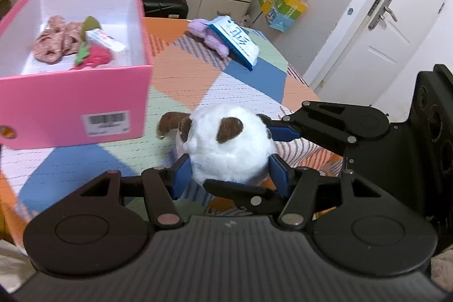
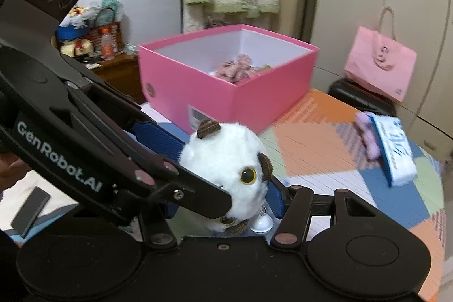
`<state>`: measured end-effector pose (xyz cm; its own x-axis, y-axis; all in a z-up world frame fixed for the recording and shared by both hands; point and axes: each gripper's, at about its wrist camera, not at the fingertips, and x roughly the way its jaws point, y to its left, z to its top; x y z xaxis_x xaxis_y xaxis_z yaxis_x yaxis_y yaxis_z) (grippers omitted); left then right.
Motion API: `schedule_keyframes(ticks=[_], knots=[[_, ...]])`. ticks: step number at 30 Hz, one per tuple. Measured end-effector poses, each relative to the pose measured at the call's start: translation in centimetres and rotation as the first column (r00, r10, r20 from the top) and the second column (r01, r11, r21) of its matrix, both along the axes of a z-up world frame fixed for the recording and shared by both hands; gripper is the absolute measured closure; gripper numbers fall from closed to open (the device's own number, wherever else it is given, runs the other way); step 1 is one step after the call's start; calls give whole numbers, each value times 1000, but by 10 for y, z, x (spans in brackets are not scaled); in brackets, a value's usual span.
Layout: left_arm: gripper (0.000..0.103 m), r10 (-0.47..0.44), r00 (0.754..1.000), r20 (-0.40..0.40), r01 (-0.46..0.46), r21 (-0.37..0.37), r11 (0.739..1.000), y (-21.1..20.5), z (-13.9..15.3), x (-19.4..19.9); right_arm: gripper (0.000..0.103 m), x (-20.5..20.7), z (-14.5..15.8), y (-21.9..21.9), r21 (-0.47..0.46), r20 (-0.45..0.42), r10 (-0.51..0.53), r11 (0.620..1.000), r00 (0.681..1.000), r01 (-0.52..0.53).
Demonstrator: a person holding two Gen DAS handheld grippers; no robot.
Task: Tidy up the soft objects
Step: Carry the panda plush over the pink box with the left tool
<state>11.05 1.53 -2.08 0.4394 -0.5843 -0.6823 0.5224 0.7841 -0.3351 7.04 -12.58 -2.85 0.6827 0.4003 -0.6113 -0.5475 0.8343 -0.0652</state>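
In the left wrist view, the left gripper clamps the white plush toy from both sides just above the patchwork tablecloth, while the right gripper presses in from the right; the pink box at far left already holds a pink fabric piece and a red felt strawberry. In the right wrist view, the right gripper also squeezes the toy (one yellow eye faces the camera), the box beyond it, so I judge the task partly done: this toy and the purple plush with its blue card, far right, remain outside.
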Motion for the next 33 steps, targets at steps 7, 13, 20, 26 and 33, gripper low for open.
schedule_keyframes(ticks=[7,13,20,26,33], knots=[[45,26,1000,-10,-26,16,1000,31,19,-11,38,-4,14,22,39,-27,87,996,996,-86],[45,34,999,-30,-33,38,999,51,42,-11,38,-1,33,41,72,-53,131,989,990,-127],[45,54,997,47,-56,36,998,69,71,-2,38,14,62,63,34,23,155,987,988,-156],[46,74,991,115,-74,-1,997,85,91,20,38,42,85,78,33,73,153,987,985,-156],[46,104,982,159,-96,-58,994,99,92,65,37,86,89,87,44,98,133,989,986,-138]])
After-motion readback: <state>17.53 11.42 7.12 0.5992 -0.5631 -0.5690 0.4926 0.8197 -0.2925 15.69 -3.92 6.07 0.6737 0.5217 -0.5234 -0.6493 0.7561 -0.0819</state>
